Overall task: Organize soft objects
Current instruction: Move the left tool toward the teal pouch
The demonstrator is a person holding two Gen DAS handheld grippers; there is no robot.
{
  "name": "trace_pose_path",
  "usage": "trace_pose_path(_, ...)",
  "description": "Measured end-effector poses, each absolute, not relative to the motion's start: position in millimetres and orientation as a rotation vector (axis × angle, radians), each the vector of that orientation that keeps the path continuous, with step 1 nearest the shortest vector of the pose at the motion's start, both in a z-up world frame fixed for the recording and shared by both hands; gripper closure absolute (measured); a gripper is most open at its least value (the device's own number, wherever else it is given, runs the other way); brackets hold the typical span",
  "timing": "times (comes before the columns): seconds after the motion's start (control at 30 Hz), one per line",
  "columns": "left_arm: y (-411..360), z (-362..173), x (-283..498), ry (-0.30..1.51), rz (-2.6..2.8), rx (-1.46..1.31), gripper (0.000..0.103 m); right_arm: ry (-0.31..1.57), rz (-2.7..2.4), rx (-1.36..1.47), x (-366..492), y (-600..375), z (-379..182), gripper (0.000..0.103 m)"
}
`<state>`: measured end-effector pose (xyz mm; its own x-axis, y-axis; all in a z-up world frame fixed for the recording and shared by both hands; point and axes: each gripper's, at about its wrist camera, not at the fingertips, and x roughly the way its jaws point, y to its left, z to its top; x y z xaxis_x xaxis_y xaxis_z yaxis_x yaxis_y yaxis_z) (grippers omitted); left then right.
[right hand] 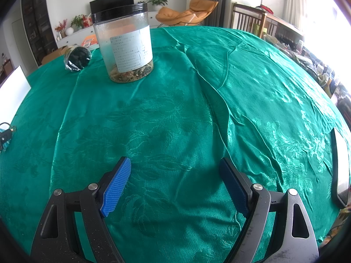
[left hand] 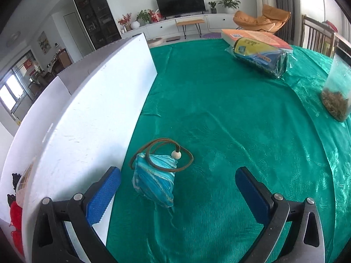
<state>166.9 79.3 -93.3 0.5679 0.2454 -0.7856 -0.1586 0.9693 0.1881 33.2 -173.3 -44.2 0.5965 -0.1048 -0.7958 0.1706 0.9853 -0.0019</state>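
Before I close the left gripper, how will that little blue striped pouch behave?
The blue striped pouch looks like soft fabric, so it will likely squash and sag. Its brown cord loop lies loose, so it will probably dangle and may snag.

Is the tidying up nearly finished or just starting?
Looks early. Some soft red yarn already sits behind the white box wall. Both the left gripper and right gripper are open, holding nothing. The blue pouch still lies on the green cloth.

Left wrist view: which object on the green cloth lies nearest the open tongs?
The blue striped pouch with the brown cord, just ahead between the tongs; the wrapped package and jar sit farther off.
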Motion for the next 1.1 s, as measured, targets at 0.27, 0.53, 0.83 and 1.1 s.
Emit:
trace_pose_path(0.27, 21.8, -68.7, 129.8, 0.995, -0.436, -0.072, 0.0, 0.919, -0.157, 0.077, 31.9, -172.2, -44.8, 0.017)
trace_pose_path(0.53, 68.9, -45.4, 122.2, 0.911, -0.258, -0.164, 0.0, 0.919, -0.157, 0.078, 31.3, -171.4, -45.1, 0.017)
trace_pose_path(0.83, 63.9, -103.1, 144.9, 0.986, -0.077, -0.048, 0.0, 0.919, -0.157, 0.078, 31.3, -171.4, -44.8, 0.017)
trace_pose_path(1.1, 65.8, -111.0, 149.9, 0.957, -0.009, -0.004, 0.0, 0.852, 0.012, -0.012, 39.4, -128.1, -21.5, 0.017)
